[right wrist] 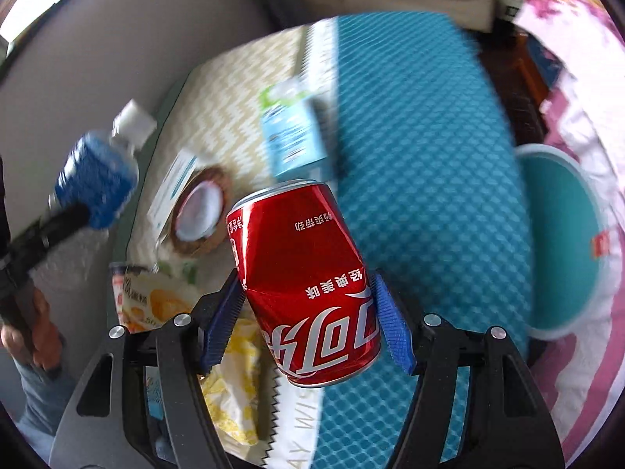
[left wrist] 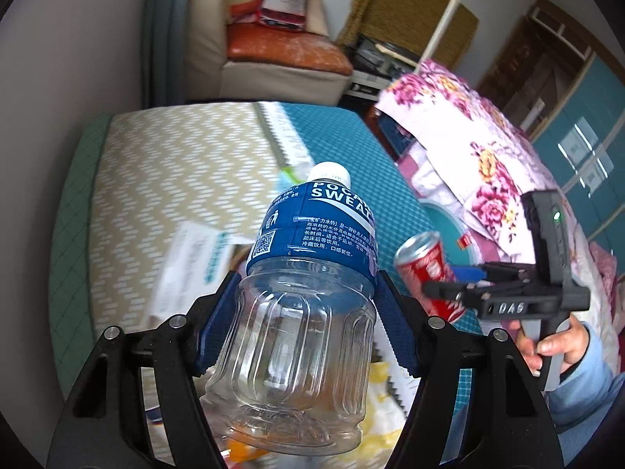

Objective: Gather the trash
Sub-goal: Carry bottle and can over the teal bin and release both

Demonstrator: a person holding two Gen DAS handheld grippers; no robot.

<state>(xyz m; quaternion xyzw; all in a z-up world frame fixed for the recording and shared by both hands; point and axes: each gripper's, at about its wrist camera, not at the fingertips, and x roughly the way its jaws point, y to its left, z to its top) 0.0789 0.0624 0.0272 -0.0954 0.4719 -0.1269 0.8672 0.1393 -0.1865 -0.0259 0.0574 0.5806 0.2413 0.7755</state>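
Your left hand-held gripper (left wrist: 308, 328) is clamped on a clear plastic bottle (left wrist: 300, 312): both blue ribbed pads (left wrist: 218, 320) press on its ribbed lower body, just under the blue label. The bottle looks empty, its white cap (left wrist: 328, 174) is on, and it points away from the camera, lifted clear of the worktop (left wrist: 375, 179).

Your right hand-held gripper (right wrist: 308, 320) is clamped on a red cola can (right wrist: 308, 281). Its blue pads (right wrist: 394, 332) squeeze the can's lower half, and the wall is dented just above the left pad. The can tilts slightly and hangs above the blue mat. In the left wrist view the same can (left wrist: 429, 269) sits to the right of the bottle, held by the right gripper with your hand (left wrist: 554, 344) on its grip.

Taking the cola can as your landmark in the right wrist view: under it lies the blue textured mat (right wrist: 429, 156) that covers the worktop. Left of the can the cover changes to a beige zigzag cloth (right wrist: 226, 90). Beyond the can on that cloth lies a light blue packet (right wrist: 293, 140). Left of the can sits a brown-rimmed round thing with a white middle (right wrist: 199, 211), touching a white box (right wrist: 172, 187). Below and left of the can are a snack bag (right wrist: 152, 301) and a crumpled yellow-and-white wrapper (right wrist: 234, 383). Right of the can, off the mat's edge, stands a teal bin (right wrist: 558, 242) beside a flowered pink cloth (right wrist: 586, 78).
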